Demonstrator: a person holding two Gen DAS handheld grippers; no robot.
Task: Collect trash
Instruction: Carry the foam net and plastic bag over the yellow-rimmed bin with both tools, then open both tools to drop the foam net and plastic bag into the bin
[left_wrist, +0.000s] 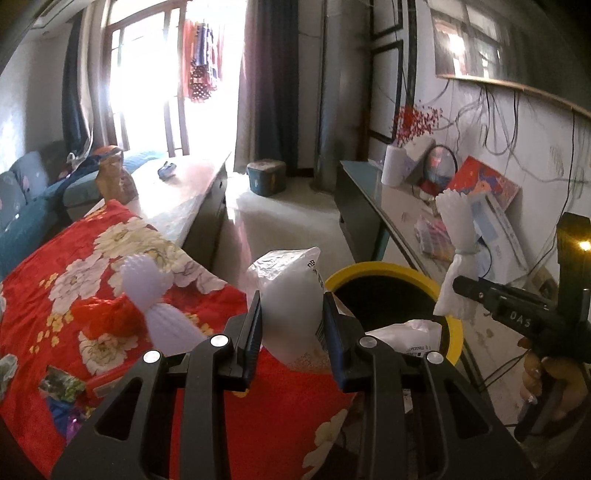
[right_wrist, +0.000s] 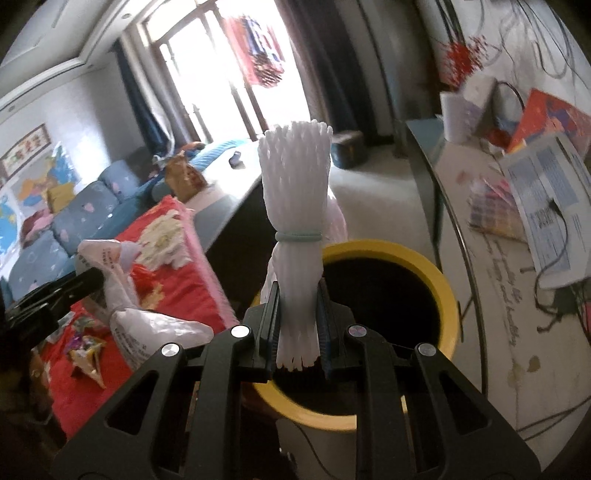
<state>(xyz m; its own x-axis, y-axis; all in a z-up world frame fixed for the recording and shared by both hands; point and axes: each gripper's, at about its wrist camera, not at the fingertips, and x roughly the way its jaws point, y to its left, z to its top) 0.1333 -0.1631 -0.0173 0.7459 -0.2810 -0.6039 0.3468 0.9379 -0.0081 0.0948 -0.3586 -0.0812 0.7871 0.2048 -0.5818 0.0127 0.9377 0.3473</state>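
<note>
Trash rides in both grippers: the left gripper (left_wrist: 291, 325) clamps a white bag (left_wrist: 291, 295), the right gripper (right_wrist: 297, 325) pinches a foam net (right_wrist: 295, 236), both poised near the yellow bin (right_wrist: 443, 295) for dropping.

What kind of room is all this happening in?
Most likely a living room in someone's home. A blue sofa with cushions lines one wall, curtains frame a big bright window, and a yellow-rimmed bin stands beside a table under a red floral cloth.
</note>
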